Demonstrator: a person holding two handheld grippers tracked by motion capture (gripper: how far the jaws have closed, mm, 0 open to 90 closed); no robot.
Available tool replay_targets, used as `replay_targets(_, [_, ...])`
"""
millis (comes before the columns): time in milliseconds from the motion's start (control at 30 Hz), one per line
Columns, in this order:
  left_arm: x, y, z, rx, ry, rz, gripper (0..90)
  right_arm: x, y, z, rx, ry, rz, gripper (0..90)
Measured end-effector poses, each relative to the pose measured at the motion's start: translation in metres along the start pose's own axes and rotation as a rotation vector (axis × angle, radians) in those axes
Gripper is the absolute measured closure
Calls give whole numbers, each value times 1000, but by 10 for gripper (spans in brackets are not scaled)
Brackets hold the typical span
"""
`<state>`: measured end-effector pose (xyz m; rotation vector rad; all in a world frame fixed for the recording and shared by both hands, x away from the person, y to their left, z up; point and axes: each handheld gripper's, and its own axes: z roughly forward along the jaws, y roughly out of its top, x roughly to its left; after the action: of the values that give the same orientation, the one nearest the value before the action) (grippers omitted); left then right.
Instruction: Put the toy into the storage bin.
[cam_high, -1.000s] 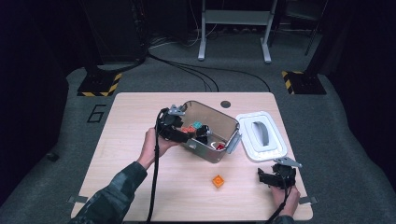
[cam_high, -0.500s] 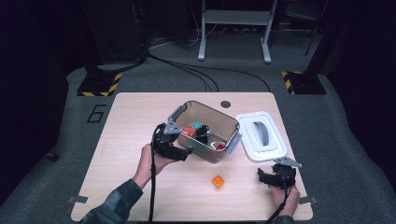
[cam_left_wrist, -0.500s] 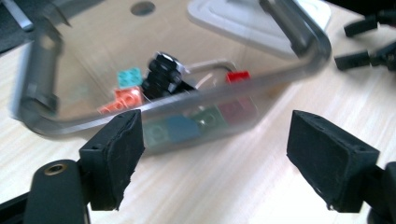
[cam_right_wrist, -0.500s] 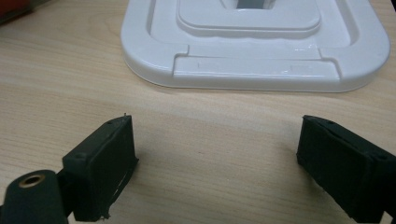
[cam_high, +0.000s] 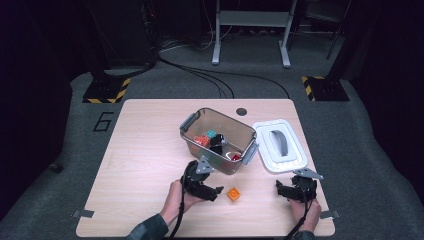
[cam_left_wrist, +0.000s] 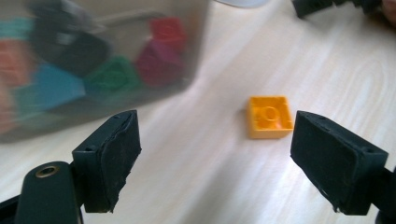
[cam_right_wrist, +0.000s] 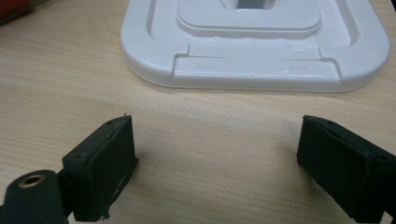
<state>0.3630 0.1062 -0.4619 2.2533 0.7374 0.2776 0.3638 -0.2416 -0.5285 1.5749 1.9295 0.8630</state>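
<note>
Step in hand: you reach for orange brick (cam_left_wrist: 269, 116) lying stud-side down on table (cam_high: 140, 150), just in front of bin (cam_high: 218, 140).

Left gripper (cam_left_wrist: 215, 154): jaws just been opening, spread wide, nothing between pads; brick just ahead.

Right gripper (cam_right_wrist: 217, 170): released, idle near lid (cam_right_wrist: 254, 42).

Next, likely: advance left, straddle brick, close squarely on its sides.

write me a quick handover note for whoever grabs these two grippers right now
Left gripper: its jaws have just been opening, nothing between them, low over the table, aimed at the small orange plastic brick, not touching it.
Right gripper: open, empty, near the table's front right, facing the white plastic lid.
Clear plastic bin: lid off, several coloured bricks inside.
Done: those bricks are binned.
Left: probably grab the orange brick, drop it in, then fit the lid.
</note>
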Motion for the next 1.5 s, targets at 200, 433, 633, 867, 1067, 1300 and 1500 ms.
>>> replay_targets(200, [-20,-3,35,25,-32,2,184,0,0,0,-1,0,1,108])
replay_targets(433, [-31,-2,57,40,-52,15,261,-1,0,0,-1,3,1,107])
replay_targets(633, [-34,-2,64,58,-60,32,405,-1,0,0,-1,3,6,107])
replay_targets(867, [-35,-3,66,75,-82,46,582,0,0,0,-1,1,5,107])
replay_targets(1067, [-31,-4,62,56,-93,37,588,-1,0,0,-2,4,7,107])
replay_targets(1300, [-23,-3,44,25,-89,32,589,-1,0,0,-1,1,5,107])
replay_targets(1500, [-11,-3,24,13,-80,23,589,0,0,0,0,1,2,107])
